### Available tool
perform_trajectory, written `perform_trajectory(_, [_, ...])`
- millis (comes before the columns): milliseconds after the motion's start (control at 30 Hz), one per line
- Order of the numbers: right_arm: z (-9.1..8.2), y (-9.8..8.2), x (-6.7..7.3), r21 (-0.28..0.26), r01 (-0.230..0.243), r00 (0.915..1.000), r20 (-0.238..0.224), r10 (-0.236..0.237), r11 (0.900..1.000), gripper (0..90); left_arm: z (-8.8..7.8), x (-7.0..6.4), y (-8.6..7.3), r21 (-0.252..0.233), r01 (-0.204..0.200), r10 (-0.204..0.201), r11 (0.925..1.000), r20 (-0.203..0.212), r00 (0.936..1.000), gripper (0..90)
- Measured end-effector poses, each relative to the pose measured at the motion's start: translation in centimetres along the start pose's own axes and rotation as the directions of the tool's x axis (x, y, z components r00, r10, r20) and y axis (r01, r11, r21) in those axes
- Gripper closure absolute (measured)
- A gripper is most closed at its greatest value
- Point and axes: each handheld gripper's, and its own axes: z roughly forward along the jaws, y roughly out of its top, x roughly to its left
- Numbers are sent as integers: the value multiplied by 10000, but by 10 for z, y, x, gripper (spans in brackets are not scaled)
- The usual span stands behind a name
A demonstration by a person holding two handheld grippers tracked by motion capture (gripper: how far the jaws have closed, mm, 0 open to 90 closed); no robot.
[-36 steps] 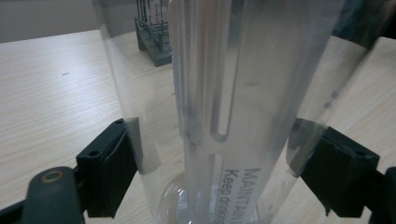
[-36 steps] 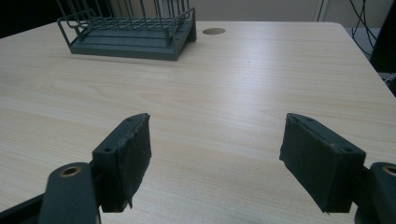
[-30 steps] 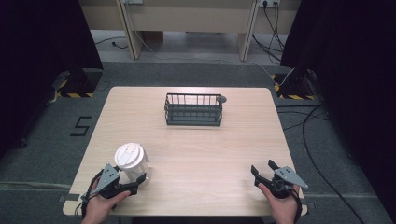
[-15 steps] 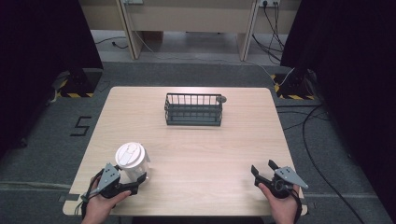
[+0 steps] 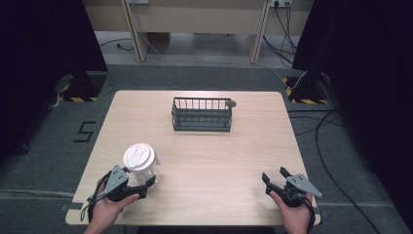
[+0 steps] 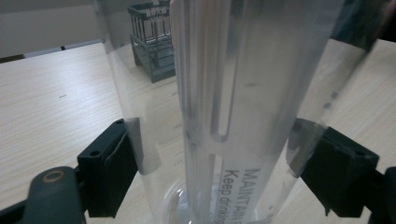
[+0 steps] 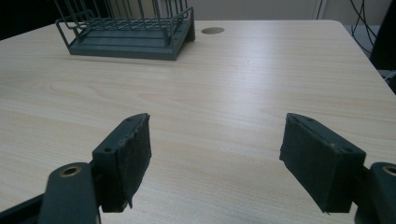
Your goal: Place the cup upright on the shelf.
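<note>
A clear plastic cup with a white lid stands on the table near the front left. My left gripper is right behind it, and the cup stands between its wide-spread jaws, each pad close against a wall. The gripper reads as open; I cannot see any squeeze on the cup. My right gripper rests near the front right edge. It is open with bare table between its pads.
A dark wire basket stands at the back middle of the wooden table, also seen ahead of each gripper. A round cable hole lies by its right end.
</note>
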Motion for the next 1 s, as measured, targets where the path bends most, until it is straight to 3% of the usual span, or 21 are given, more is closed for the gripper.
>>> perform_trajectory(1000, [1, -1, 0, 69, -34, 10000, 1, 34, 10000, 250, 20, 6, 22, -59, -150, 150, 9999, 9, 9999, 178])
